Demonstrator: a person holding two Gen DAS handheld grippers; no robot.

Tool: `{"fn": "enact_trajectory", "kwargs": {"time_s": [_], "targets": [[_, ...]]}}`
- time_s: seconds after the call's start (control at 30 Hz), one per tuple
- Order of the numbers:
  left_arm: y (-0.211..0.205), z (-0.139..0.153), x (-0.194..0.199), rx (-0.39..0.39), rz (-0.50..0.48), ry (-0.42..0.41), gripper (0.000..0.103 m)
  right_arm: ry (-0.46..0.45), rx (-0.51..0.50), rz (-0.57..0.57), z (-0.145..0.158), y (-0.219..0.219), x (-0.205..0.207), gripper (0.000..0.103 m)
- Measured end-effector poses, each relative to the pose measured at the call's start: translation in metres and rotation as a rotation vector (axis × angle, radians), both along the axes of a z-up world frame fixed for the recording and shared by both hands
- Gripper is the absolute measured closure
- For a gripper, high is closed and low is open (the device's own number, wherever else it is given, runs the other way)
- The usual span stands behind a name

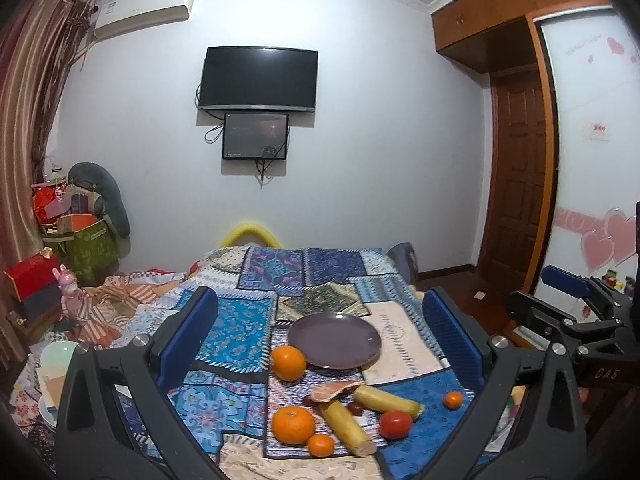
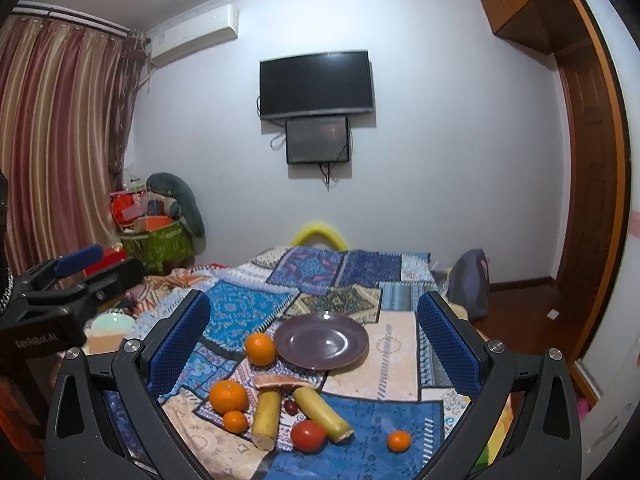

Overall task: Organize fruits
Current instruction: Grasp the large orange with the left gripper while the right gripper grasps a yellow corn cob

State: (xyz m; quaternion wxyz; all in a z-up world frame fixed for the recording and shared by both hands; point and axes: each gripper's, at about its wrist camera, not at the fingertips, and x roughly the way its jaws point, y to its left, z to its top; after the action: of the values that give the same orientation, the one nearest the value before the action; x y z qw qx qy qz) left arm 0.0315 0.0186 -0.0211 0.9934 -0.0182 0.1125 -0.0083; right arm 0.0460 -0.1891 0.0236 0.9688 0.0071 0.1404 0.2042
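Both the left gripper (image 1: 320, 316) and the right gripper (image 2: 314, 316) are hovering wide open, holding nothing; the fruits are lying before the empty plate (image 2: 321, 341); taking the nearest orange (image 2: 260, 349) first is probably easiest; 2 bananas (image 2: 267, 418) need gentle squeezing.

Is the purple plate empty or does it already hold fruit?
Empty: the purple plate shows bare surface; the nearest orange sits beside its rim on the cloth.

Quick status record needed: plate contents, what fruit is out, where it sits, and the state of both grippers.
plate: purple, holds nothing
surface: patchwork cloth
oranges: large one touching plate rim; another; small ones
bananas: two
tomato: beside bananas
left gripper: open, holding nothing
right gripper: open, holding nothing
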Motion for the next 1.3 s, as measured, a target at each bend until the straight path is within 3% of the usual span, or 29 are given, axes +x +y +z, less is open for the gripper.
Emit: {"fn": "enact_trajectory", "kwargs": {"time_s": [0.2, 0.43, 0.57, 0.63, 0.77, 0.9, 1.13, 1.3], "targets": [[0.017, -0.016, 0.029, 0.062, 0.010, 0.097, 0.000, 0.111, -0.020, 0.007, -0.025, -0.002, 0.028, 0.001], [0.050, -0.043, 0.071, 0.090, 0.038, 0.222, 0.000, 0.205, -0.094, 0.039, -0.049, 0.003, 0.054, 0.019], [0.061, -0.059, 0.093, 0.121, 0.039, 0.295, 0.018, 0.264, -0.131, 0.057, -0.066, 0.007, 0.069, 0.032], [0.066, -0.069, 0.103, 0.118, 0.020, 0.338, 0.020, 0.299, -0.142, 0.070, -0.074, 0.010, 0.079, 0.037], [0.069, -0.091, 0.118, 0.126, 0.003, 0.412, 0.027, 0.345, -0.161, 0.086, -0.090, 0.013, 0.093, 0.040], [0.067, -0.117, 0.129, 0.084, -0.049, 0.504, 0.027, 0.388, -0.189, 0.078, -0.104, 0.015, 0.105, 0.040], [0.047, -0.153, 0.144, 0.120, -0.145, 0.619, 0.027, 0.485, -0.207, 0.120, -0.129, 0.021, 0.124, 0.040], [0.044, -0.172, 0.160, 0.090, -0.181, 0.707, 0.027, 0.541, -0.226, 0.153, -0.147, 0.029, 0.134, 0.040]]}}
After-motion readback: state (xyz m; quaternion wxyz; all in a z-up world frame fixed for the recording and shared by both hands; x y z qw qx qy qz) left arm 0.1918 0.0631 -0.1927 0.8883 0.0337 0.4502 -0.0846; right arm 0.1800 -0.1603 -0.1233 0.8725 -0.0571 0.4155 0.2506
